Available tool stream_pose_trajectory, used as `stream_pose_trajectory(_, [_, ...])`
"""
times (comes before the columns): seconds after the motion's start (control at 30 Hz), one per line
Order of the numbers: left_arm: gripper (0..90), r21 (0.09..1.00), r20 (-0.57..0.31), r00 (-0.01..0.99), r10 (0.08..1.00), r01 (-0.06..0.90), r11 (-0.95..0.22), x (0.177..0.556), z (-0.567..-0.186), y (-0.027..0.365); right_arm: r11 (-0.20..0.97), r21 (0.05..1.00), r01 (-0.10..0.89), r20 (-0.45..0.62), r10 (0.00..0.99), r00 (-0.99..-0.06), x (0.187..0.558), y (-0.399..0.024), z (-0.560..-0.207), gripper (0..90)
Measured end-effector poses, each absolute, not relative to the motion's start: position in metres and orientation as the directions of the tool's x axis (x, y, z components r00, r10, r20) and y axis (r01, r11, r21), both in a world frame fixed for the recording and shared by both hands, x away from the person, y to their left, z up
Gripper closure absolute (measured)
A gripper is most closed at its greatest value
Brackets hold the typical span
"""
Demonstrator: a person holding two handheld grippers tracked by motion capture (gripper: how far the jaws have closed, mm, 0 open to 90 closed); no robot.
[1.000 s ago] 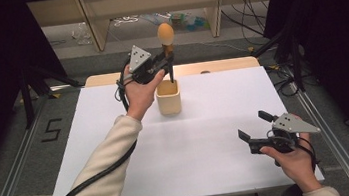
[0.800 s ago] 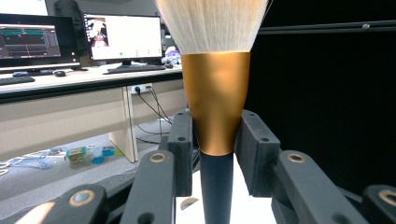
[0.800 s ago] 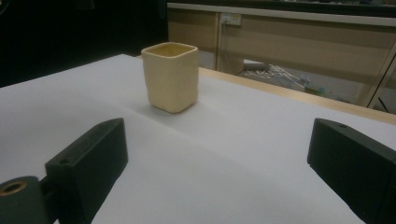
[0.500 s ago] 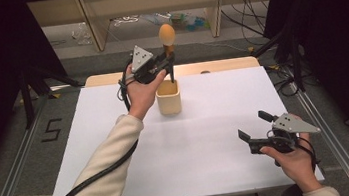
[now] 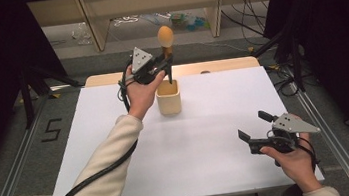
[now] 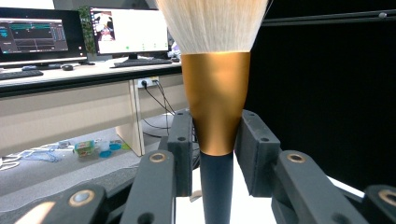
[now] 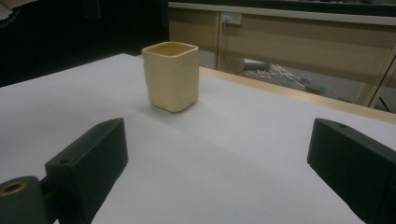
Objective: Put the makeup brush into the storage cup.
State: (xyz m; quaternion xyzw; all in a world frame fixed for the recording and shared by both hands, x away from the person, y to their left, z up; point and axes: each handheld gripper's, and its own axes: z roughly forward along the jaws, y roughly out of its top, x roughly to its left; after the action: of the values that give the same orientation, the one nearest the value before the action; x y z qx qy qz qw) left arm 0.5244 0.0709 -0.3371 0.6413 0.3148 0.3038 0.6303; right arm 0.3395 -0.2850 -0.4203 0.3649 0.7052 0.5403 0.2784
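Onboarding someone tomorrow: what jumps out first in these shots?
The big brush stands upright over the far middle of the table, clamped in the left tool, bristles up. Its dark handle points down at the cream cup right below. The right tool rests open at the near right edge, holding nothing.

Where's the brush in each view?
High view: brush upright, top centre, above the cup, held by the left gripper.
Left gripper view: brush at centre, clamped between the jaws.
Right gripper view: not in it.
Shared landmark: the cup.
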Motion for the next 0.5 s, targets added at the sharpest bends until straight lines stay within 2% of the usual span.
stream_pose_trajectory(0.5, [68.6,0.999,0.008,0.61,0.792,0.022,-0.027,0.534,-0.349,0.072,0.143,0.967,0.213,0.008,0.812,-0.584,0.34,-0.285,-0.421,6.1])
